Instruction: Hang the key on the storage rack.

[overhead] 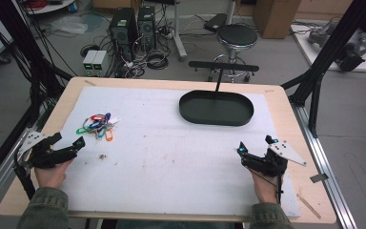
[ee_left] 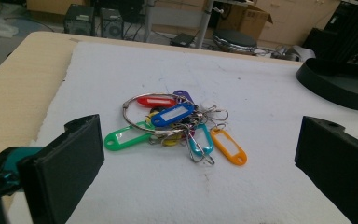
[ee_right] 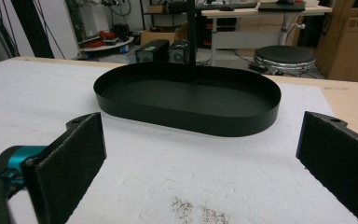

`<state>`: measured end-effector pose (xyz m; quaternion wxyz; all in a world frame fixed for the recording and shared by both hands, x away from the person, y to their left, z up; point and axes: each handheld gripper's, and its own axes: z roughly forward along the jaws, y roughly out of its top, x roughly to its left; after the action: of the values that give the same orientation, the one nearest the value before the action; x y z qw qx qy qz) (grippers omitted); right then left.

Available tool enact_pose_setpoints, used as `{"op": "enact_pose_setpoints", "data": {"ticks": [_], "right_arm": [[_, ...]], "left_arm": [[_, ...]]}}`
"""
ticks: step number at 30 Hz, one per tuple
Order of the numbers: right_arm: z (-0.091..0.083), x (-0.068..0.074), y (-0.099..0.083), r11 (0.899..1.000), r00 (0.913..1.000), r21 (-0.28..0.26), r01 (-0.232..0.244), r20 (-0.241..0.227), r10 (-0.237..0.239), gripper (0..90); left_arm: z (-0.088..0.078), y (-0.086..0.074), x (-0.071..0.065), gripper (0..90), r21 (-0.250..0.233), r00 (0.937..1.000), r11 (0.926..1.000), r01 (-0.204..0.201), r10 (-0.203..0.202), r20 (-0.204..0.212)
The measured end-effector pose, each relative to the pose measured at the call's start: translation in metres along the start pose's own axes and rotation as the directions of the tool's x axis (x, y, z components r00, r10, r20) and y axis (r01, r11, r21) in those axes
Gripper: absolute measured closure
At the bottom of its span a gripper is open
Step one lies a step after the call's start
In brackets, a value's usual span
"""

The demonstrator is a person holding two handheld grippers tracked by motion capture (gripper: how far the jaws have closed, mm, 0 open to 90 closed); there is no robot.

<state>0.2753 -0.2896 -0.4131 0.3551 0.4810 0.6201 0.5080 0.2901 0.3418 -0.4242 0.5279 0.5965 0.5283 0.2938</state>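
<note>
While both tools are held released, a bunch of coloured plastic key tags on a metal ring (ee_left: 175, 125) is faced.
Left tool (overhead: 66, 141) is seen near it; right tool (overhead: 256, 148) is pointed at the far black oval tray (ee_right: 261, 119) on the tabletop (overhead: 286, 102).

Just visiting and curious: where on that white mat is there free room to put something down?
The wide middle of the white mat, between the left gripper and right gripper, is bare. The black tray is empty too. It is crowded only around the bunch of key tags.

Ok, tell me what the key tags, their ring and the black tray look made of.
Key tags: likely plastic, glossy and brightly coloured, with pale label windows. Ring: metal by its thin silvery shine. Black tray: thin wall, matte dark finish; painted sheet metal or plastic, cannot tell which.
</note>
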Motion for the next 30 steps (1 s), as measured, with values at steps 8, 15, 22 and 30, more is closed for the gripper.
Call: {"op": "enact_pose_setpoints", "data": {"ticks": [8,15,22,30], "right_arm": [[0.0000,0.0005,-0.0002,1.000,1.0000,0.003,-0.004,-0.004,0.004,0.4],[-0.0003,0.0025,-0.0005,1.000,0.9999,0.009,0.004,-0.014,-0.003,0.4],[0.0012,0.0031,-0.0009,1.000,0.9997,0.009,0.016,-0.018,-0.016,0.4],[0.0009,0.0048,-0.0008,1.000,0.9996,0.014,0.024,-0.017,-0.023,0.4]], "left_arm": [[0.0003,0.0000,-0.0002,1.7,0.003,1.0000,1.0000,-0.001,0.001,0.008],[0.0001,0.0004,0.0009,1.7,-0.007,0.9997,0.9998,0.018,-0.018,0.018],[0.0028,0.0013,-0.0028,1.7,0.003,0.9992,0.9999,0.014,-0.015,0.038],[0.0069,0.0061,-0.0048,1.7,0.009,0.9997,0.9999,-0.012,0.012,0.023]]}}
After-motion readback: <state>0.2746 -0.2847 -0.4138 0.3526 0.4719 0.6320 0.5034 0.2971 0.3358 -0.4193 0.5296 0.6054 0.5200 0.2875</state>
